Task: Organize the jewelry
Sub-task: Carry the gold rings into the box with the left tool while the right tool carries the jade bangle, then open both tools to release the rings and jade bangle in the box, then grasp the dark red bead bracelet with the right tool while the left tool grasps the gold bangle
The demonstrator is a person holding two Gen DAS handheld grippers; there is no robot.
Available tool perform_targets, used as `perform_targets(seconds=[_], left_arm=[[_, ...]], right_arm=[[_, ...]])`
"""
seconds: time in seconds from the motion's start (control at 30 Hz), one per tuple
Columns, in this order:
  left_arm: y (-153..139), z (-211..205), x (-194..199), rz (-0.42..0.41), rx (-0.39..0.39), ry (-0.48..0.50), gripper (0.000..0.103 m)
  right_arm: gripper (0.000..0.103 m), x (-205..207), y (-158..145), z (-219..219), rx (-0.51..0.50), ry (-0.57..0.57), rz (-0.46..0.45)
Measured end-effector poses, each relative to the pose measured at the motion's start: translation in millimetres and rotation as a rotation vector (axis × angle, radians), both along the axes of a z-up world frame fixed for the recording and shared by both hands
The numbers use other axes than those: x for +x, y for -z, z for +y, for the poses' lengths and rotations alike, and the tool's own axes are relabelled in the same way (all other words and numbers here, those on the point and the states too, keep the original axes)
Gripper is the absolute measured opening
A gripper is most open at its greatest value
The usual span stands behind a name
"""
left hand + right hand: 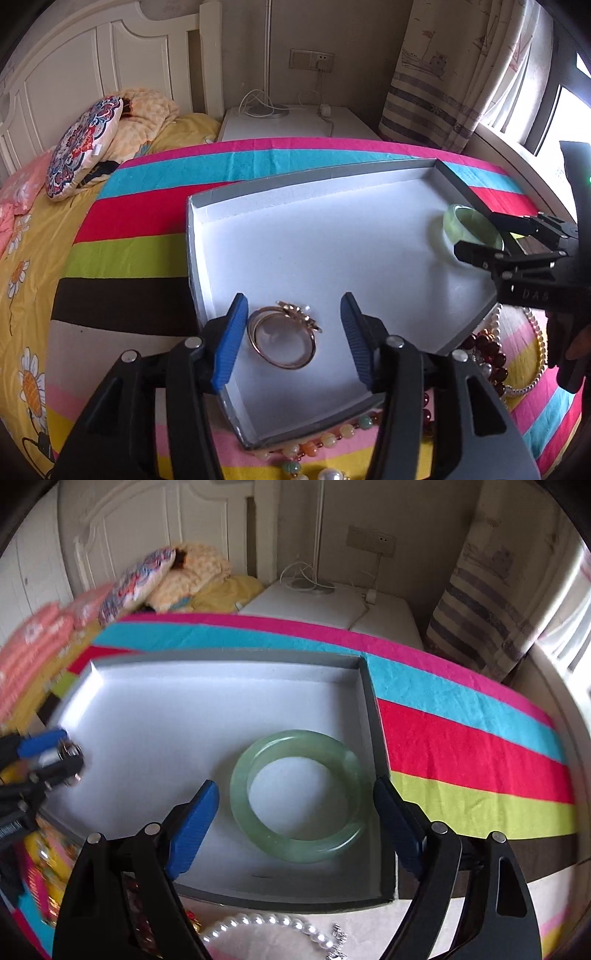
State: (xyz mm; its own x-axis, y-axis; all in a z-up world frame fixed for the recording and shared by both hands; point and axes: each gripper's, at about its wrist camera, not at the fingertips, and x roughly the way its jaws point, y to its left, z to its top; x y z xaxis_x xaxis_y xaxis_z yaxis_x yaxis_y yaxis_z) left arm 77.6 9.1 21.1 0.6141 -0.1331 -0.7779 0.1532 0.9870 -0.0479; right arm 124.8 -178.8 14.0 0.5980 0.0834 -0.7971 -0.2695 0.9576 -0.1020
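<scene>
Presently: green bangle (pixel 301 797) flat in tray (pixel 207 664), between spread right gripper (pixel 297 823) jaws; likely rigid, slick, brittle, so grip across its band. Left gripper (pixel 293 334), jaws spread, flanks gold bangle (pixel 282 339).

The middle and far part of the shallow box (pixel 207 258) floor is left bare, so room to pass is given there. The near left corner is taken up by a gold ring (pixel 282 338), the right side by a green bangle (pixel 301 797) lying just beside the right wall. Along the near edge, passage is blocked by bead strands (pixel 332 439) and pearls (pixel 266 923).
</scene>
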Motion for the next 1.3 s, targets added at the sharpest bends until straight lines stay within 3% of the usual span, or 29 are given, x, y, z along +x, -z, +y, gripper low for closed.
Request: perform_targets(seconds=[0.1,0.3,0.37,0.4,0.5,0.6,0.73,0.8,0.87,1.0,1.13,1.17,1.23,1.3], left_arm=[[3.0,-6.0,1.8,-0.001,0.035,0.010,0.052],[2.0,-11.2,-0.5,-0.004,0.016,0.021,0.053],[-3.0,-12.9,-9.9,-0.018,0.008,0.029,0.060],[-7.2,-13.9,-16.1,-0.035,0.020,0.019,0.076],[-28.6,-10.8,-49.0,-0.136,0.024,-0.002,0.094],[-49.8,0.7,-91.2,-0.230,0.014,-0.039,0.101],[-52.8,24.1,-144.4,-0.240,-0.113,-0.061,0.101],[-40.7,29.1,-164.5,-0.209,-0.141,-0.058,0.101],[-28.6,29.7,-173.3,-0.185,-0.120,-0.068,0.101],[-1.5,31.0,-184.5,-0.113,-0.113,-0.070,0.099],[-1.3,43.3,-184.8,-0.127,-0.189,-0.078,0.097],[2.9,43.7,-182.4,-0.109,-0.202,-0.074,0.093],[10.9,44.3,-178.5,-0.065,-0.222,-0.061,0.065],[15.0,44.6,-175.7,-0.039,-0.223,-0.066,0.059]], right_arm=[[0.081,-16.1,6.6,7.1,-0.095,0.002,-0.008],[0.081,-56.3,7.2,-6.3,-0.038,0.080,-0.016],[0.081,-70.7,7.0,-8.9,-0.018,0.087,-0.025],[0.081,-78.9,7.1,-10.9,-0.009,0.086,-0.030],[0.081,-104.1,3.1,-18.0,0.041,0.089,-0.029],[0.081,-139.2,-11.6,-34.4,0.141,0.118,-0.132],[0.074,-186.7,-22.0,-36.1,0.316,0.001,-0.177],[0.066,-199.7,-18.1,-20.0,0.293,-0.080,-0.154],[0.059,-206.4,-12.5,-5.3,0.267,-0.123,-0.131],[0.040,-194.9,-1.3,0.4,0.359,-0.115,-0.023],[0.029,-186.4,5.9,2.2,0.412,-0.093,0.012],[0.028,-184.4,6.6,3.3,0.421,-0.089,0.016],[0.028,-179.7,9.7,2.4,0.427,-0.079,0.027],[0.028,-175.5,12.2,3.2,0.439,-0.071,0.041]])
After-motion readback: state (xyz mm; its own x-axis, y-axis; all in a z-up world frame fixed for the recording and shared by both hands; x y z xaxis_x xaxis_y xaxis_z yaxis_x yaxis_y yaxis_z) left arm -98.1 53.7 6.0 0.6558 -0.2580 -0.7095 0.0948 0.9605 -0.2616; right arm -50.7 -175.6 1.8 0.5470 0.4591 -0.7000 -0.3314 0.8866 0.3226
